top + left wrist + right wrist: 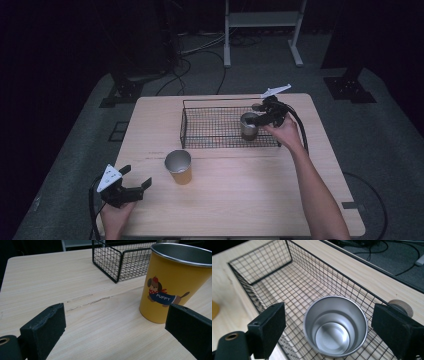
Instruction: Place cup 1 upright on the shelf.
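Yellow cup [172,285] bears a cartoon dog wearing a blue coat lettered "PUPPY". It stands upright on the desk [240,195], mouth up, long axis vertical, just in front of the wire basket [210,131]. The left tongs [134,179] rest near the desk's front left corner, jaws apart, gripping nothing. A steel cup [335,326] stands upright inside the basket at its right end, mouth up. The right tongs [329,327] straddle it, jaws wide and clear of its rim.
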A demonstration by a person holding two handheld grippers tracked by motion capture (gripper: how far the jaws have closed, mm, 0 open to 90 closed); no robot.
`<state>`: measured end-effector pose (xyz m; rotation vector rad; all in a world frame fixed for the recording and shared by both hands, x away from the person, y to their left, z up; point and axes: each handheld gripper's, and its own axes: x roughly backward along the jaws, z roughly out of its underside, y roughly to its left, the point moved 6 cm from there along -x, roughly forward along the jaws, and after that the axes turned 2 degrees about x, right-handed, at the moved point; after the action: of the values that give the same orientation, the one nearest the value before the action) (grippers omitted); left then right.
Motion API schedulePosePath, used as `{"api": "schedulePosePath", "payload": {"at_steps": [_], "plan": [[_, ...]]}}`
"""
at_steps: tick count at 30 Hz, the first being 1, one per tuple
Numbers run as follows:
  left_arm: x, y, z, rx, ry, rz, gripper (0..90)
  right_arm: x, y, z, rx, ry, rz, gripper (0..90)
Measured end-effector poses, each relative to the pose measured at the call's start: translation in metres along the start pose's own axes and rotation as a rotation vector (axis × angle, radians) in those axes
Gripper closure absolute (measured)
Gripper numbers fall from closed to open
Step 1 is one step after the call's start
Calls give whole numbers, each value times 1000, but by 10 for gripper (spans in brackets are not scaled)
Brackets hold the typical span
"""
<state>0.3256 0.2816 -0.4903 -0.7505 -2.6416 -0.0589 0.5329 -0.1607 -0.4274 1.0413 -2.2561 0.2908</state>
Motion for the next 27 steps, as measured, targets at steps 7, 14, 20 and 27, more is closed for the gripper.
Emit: {"api": "schedulePosePath", "payload": {"at_steps": [7,14,20,27], "plan": [[0,-1,-1,-2,-6,9,21,21,5,9,8,-27,5,120],[-1,-2,0,0,-4,12,21,44,9,21,-1,-42,5,120],[0,-4,-2,5,-16,23,21,66,10,31,2,-65,22,120],[0,-5,-3,10,-25,34,21,86,13,42,3,-76,41,120]]}}
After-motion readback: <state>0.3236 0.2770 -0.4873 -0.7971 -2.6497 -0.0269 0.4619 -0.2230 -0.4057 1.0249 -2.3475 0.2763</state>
